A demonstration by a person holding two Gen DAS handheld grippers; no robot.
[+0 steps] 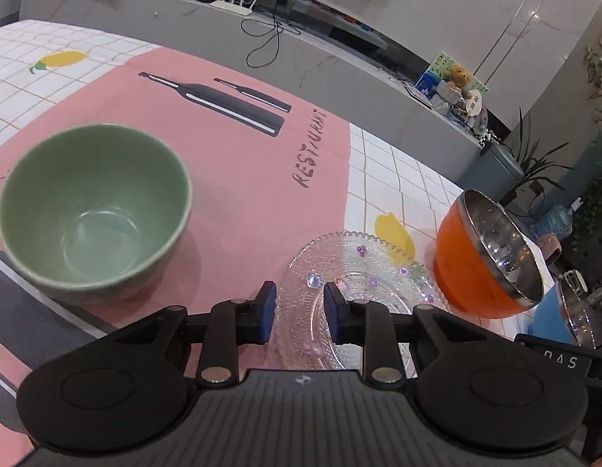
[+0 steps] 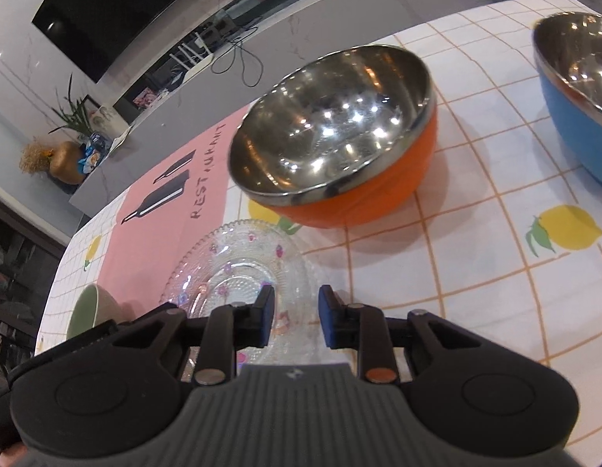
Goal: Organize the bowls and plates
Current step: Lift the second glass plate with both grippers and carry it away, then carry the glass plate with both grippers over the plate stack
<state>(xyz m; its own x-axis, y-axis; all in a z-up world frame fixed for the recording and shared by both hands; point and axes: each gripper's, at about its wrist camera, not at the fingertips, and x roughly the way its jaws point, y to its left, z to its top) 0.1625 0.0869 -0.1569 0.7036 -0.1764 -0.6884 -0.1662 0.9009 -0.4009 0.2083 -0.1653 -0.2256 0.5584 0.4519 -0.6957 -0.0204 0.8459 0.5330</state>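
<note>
1. Surface [image 2: 476,272] is covered by a checked lemon-print cloth with a pink placemat [image 1: 242,179].
2. Clear glass plate [image 1: 363,272] is set between green bowl [image 1: 94,210] and orange steel-lined bowl [image 2: 332,136].
3. Blue bowl [image 2: 573,89] is placed beyond the orange one.
4. Left tongs [image 1: 300,313] and right tongs [image 2: 296,319] are held narrowly parted over the plate; nothing is gripped.

**Colours and patterns on the table**

The round ceramic bowl [image 1: 92,210], left of frame, is sage green. The beaded clear glass plate [image 1: 355,295] carries small purple flowers. The orange steel-lined bowl [image 2: 332,136] stands on a white checked tablecloth [image 2: 476,272] with yellow lemons; the blue steel-lined bowl [image 2: 573,89] is upper right.
</note>
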